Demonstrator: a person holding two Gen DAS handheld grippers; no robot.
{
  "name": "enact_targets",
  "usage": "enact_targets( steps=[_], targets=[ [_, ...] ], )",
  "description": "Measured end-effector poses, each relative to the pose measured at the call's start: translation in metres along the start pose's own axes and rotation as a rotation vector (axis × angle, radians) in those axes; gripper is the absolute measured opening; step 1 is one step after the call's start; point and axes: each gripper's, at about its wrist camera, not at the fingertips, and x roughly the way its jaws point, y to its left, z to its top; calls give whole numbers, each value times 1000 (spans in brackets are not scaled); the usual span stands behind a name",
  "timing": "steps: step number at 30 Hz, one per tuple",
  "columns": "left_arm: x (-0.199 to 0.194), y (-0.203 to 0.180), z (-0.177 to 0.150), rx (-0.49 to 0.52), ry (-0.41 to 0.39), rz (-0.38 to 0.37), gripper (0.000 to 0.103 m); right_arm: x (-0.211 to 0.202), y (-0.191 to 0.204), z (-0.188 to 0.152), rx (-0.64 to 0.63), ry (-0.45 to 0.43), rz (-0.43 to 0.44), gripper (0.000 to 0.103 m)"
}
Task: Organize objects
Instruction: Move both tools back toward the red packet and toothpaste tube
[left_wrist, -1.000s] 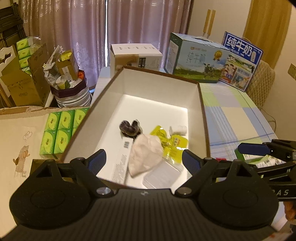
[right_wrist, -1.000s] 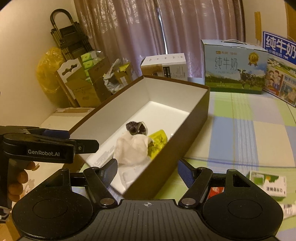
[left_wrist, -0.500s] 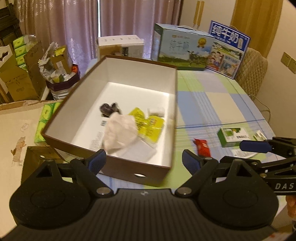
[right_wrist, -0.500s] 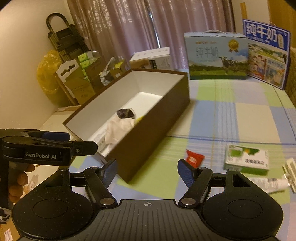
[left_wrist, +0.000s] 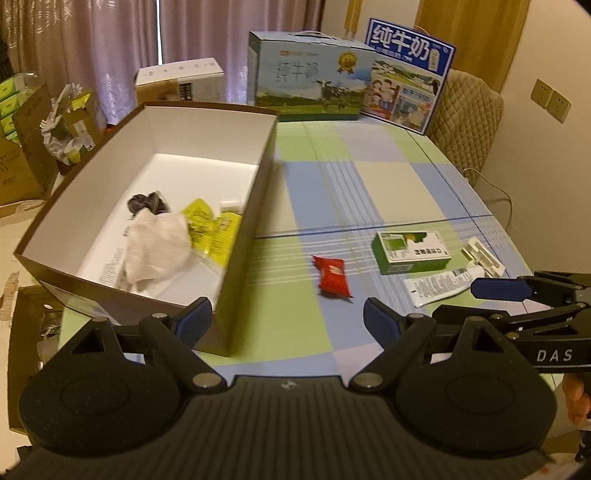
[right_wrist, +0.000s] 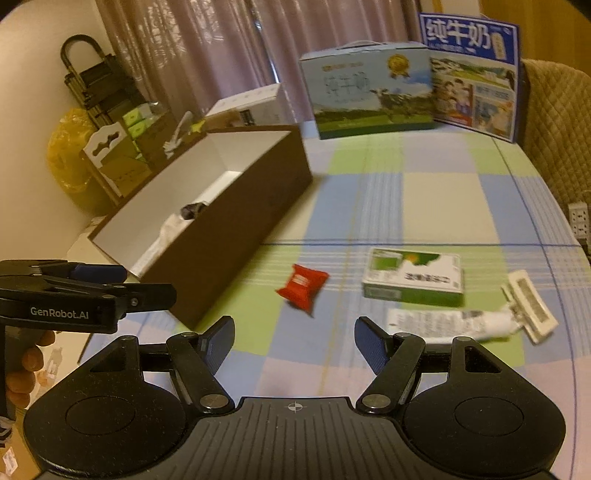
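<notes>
both grippers swung right from box (left_wrist: 255, 206) toward red packet (left_wrist: 332, 275).

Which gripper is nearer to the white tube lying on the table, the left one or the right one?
Right. The right gripper hangs just short of the white tube, one finger almost over it. The left gripper is beside the brown box, farther away.

Brown box (left_wrist: 240, 236), white inside; red packet (left_wrist: 333, 276); green-white carton (left_wrist: 410, 252); tablecloth (left_wrist: 362, 184) checked blue, green, cream.
</notes>
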Motion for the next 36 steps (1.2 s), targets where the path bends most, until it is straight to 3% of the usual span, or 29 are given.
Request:
enact_targets(
  steps=[21, 32, 36],
  targets=[
    [41, -73, -9, 42, 87, -13, 87, -11, -90, -20, 64, 37, -62, 69],
    [68, -89, -12, 38, 115, 22, 87, 16, -148, -15, 13, 42, -92, 68],
    [83, -90, -13, 35, 132, 48, 87, 31, -165, -7, -14, 60, -77, 63]
  ],
)
